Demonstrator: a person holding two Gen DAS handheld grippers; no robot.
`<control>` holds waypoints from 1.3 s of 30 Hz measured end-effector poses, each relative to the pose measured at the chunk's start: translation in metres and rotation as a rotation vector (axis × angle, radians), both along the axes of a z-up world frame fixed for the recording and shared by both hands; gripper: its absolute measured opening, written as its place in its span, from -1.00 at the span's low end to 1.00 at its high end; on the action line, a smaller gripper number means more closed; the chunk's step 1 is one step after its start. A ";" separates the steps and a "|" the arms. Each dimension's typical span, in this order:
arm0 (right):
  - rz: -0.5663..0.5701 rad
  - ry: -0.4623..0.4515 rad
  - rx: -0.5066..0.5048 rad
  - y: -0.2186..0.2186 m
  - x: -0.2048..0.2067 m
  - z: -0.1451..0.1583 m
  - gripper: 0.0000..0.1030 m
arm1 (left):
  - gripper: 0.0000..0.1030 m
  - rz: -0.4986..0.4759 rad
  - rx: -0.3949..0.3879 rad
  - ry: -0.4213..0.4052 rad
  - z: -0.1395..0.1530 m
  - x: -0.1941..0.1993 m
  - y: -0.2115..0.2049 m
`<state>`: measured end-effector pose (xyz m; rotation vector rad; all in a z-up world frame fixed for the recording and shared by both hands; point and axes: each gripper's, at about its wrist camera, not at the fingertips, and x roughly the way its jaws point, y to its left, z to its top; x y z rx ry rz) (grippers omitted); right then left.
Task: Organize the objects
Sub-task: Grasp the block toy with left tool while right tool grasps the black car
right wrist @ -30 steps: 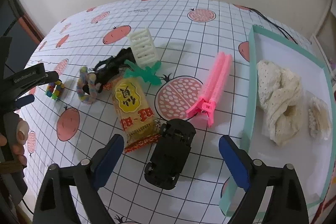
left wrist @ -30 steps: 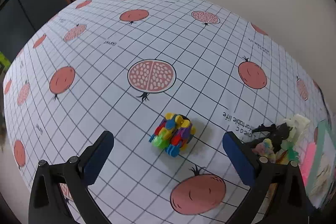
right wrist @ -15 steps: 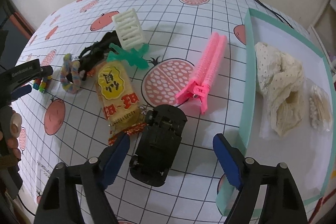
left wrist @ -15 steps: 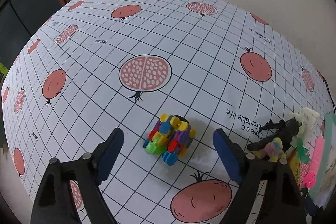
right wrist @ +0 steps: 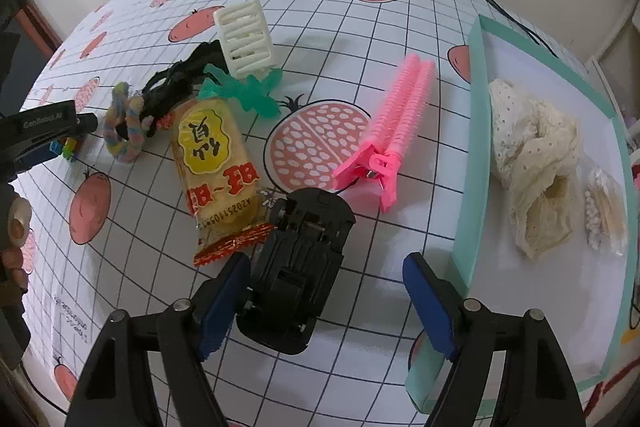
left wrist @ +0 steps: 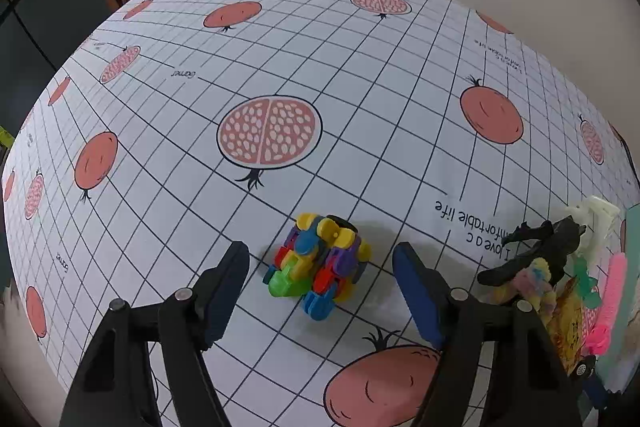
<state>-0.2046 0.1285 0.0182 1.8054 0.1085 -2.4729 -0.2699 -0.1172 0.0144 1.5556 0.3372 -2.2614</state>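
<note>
**Two grippers, two toys, one crowded cloth**

Beside the tray (right wrist: 476, 163), the right gripper (right wrist: 326, 301) hangs with jaws spread over the upturned black car (right wrist: 298, 267). Its left pad nearly touches the car and the snack pack (right wrist: 214, 163), so closing could pinch the wrapper or skid the car sideways. Farther from the tray, the left gripper (left wrist: 322, 291) also stands wide apart, bracketing the block toy (left wrist: 318, 263) without contact; a loose squeeze might pop pieces off. Between car and tray lies the pink clip (right wrist: 394, 119). A cloth scrunchie (right wrist: 534, 167) already sits in the tray.
</note>
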 end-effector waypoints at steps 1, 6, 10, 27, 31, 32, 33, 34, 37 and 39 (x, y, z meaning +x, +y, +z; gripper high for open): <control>0.002 0.001 0.001 0.001 0.000 0.000 0.57 | 0.44 0.001 0.001 -0.004 -0.001 0.000 0.000; 0.000 0.003 0.001 -0.004 0.000 -0.002 0.57 | 0.42 0.001 -0.002 -0.011 -0.003 -0.001 0.003; 0.000 0.003 0.000 -0.005 -0.002 -0.003 0.57 | 0.42 0.000 -0.003 -0.005 -0.003 -0.001 0.004; -0.011 0.022 -0.005 -0.001 -0.004 -0.001 -0.06 | -0.03 -0.008 0.006 0.018 0.001 -0.002 0.006; -0.001 0.023 -0.004 0.013 -0.007 0.003 -0.10 | -0.08 -0.005 0.006 0.019 0.002 -0.002 0.006; -0.004 0.024 -0.004 0.013 -0.006 0.002 -0.14 | -0.10 -0.005 0.006 0.019 0.002 -0.002 0.006; -0.006 0.024 -0.005 0.014 -0.005 0.002 -0.19 | -0.14 -0.006 0.006 0.020 0.002 -0.002 0.006; -0.009 0.024 -0.005 0.015 -0.005 0.003 -0.22 | -0.14 -0.005 0.005 0.020 0.002 -0.001 0.005; -0.012 0.024 -0.005 0.014 -0.006 0.003 -0.29 | -0.16 -0.008 0.003 0.019 0.002 0.000 0.006; -0.010 0.024 -0.005 0.016 -0.005 0.004 -0.30 | -0.16 -0.008 0.004 0.019 0.002 0.000 0.006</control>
